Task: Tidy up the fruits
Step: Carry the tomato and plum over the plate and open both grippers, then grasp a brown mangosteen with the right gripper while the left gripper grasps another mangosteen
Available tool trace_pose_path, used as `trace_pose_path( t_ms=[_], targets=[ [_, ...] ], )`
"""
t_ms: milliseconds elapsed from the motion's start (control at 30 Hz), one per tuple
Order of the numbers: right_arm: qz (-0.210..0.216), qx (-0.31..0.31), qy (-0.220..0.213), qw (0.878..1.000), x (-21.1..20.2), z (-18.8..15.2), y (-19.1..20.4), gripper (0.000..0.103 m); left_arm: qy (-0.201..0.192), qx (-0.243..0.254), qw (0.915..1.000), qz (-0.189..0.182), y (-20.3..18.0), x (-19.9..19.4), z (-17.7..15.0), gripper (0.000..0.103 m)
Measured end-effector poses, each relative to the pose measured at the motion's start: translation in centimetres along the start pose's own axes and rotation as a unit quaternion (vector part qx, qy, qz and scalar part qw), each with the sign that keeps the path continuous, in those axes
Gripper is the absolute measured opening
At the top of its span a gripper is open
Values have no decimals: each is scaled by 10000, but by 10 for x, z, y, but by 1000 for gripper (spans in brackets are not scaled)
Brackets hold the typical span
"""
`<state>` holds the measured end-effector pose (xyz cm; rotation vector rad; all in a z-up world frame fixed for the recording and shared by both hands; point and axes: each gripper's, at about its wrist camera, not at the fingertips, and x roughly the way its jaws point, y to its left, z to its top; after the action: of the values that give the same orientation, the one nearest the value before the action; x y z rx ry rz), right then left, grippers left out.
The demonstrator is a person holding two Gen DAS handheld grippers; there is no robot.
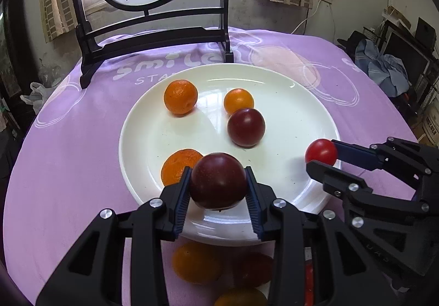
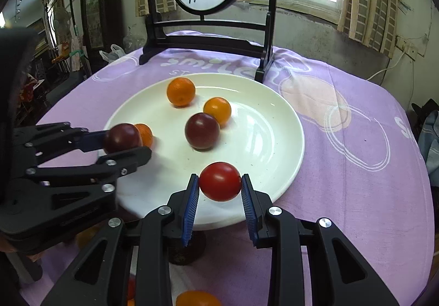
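A white plate (image 1: 288, 125) (image 2: 263, 136) on the purple cloth holds an orange (image 1: 180, 96) (image 2: 181, 91), a smaller orange (image 1: 238, 100) (image 2: 217, 110), a dark plum (image 1: 246, 127) (image 2: 202, 130) and an orange (image 1: 178, 164) (image 2: 144, 133) at its near left. My left gripper (image 1: 218, 182) (image 2: 123, 141) is shut on a second dark plum (image 1: 218, 181) (image 2: 122, 138) over the plate's near rim. My right gripper (image 2: 219, 182) (image 1: 322, 155) is shut on a red tomato (image 2: 220, 181) (image 1: 321, 152) over the plate's right rim.
A black stand with a round painted screen (image 1: 153, 31) (image 2: 211, 26) stands behind the plate. More fruit lies on the cloth under the grippers: an orange (image 1: 196, 262), a dark one (image 1: 252, 269) (image 2: 186, 251), another orange (image 2: 197, 298). The table drops off left and right.
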<state>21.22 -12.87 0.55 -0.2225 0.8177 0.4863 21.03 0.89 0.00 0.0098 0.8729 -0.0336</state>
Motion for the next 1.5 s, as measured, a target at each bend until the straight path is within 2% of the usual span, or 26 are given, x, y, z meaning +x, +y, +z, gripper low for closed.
trace_pose_path(
  t_ms=[67,100,133,200,300,433,567,700,900,967,1033,1067,1300,1367,1400,1500],
  targets=[
    [31,52,133,9999,8,-1,-2,32,-54,-30,10000,-36,-1,1,3,40],
    [63,55,202,9998,11,-2,-2,34,-84,-47,9999,-46,-1,1,4,50],
    [64,24,146,9999,9,-3,-1,39,-93,-104,9999,-65,-2,1,4,62],
    [2,6,56,10000,4,-5,0,47,-131,-221,9996,-82,-1,-1,3,66],
    [84,71,-18,9999,-9,-9,-2,47,-157,-266,9995,-114,2,-7,2,67],
    [28,168,-146,9997,-30,-20,-8,48,-269,-457,9985,-97,10,-23,-9,77],
    [95,258,-228,9994,-50,-40,-16,55,-394,-462,9982,40,18,-40,-29,78],
    [152,276,-215,9993,-66,-59,-20,56,-532,-608,9966,128,32,-54,-50,83],
    [278,-130,-16,9995,-84,-89,-8,56,-536,-968,9937,174,53,-62,-75,84],
    [328,-260,34,9991,-89,-97,-4,54,-514,-1079,9923,314,59,-60,-81,83],
    [222,-319,10,9992,-95,-102,-1,39,-482,-1140,9913,453,65,-57,-83,84],
    [238,-366,16,9990,-96,-104,0,39,-466,-1149,9911,494,67,-54,-82,84],
    [418,-611,276,9969,-88,-113,8,39,-341,-1107,9920,501,71,-47,-83,84],
    [401,-639,433,9962,-80,-117,12,39,-308,-1066,9927,464,70,-48,-84,84],
    [325,-659,477,9962,-76,-118,13,44,-285,-1058,9931,428,70,-48,-84,84],
    [264,-618,656,9956,-63,-122,16,44,-259,-1120,9929,297,71,-52,-83,84]
  ],
)
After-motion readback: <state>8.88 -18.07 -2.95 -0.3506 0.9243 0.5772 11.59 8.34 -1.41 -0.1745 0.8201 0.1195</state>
